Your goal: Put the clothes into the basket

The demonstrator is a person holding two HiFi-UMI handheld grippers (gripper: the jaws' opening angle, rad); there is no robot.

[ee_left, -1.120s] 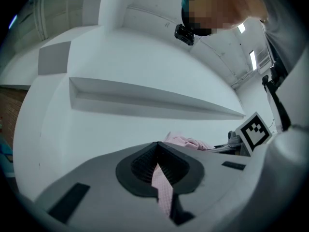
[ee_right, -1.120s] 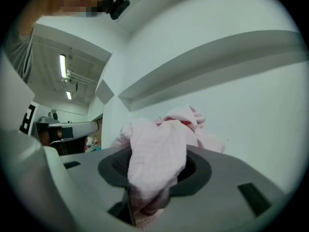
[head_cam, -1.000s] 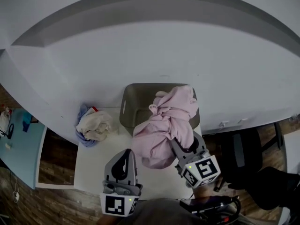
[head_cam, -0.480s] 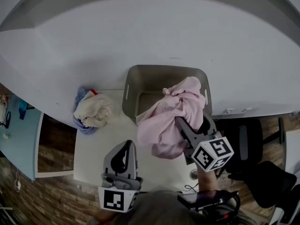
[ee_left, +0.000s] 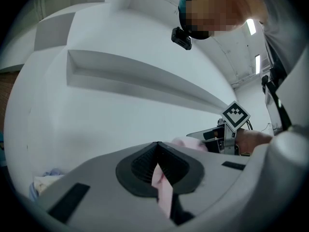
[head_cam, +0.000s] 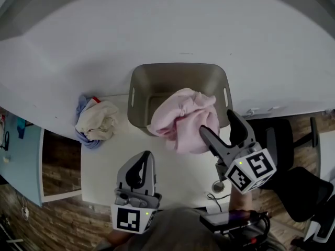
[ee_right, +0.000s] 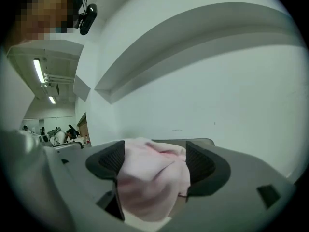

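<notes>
The pink garment [head_cam: 183,119] lies draped over the near rim of the grey basket [head_cam: 178,71], partly inside. The right gripper [head_cam: 216,123] has just been opening its jaws, now wide around the cloth without pressing it. The left gripper [head_cam: 144,158] hovers over the white table [head_cam: 178,177], jaws together. A cream and blue clothes pile [head_cam: 97,123] lies left of the basket.

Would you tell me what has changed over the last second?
The right gripper carried the pink garment forward onto the front rim of the basket, and its jaws have just been opening, the garment loose between them. The shut left gripper and the cream clothes pile look unchanged.
</notes>
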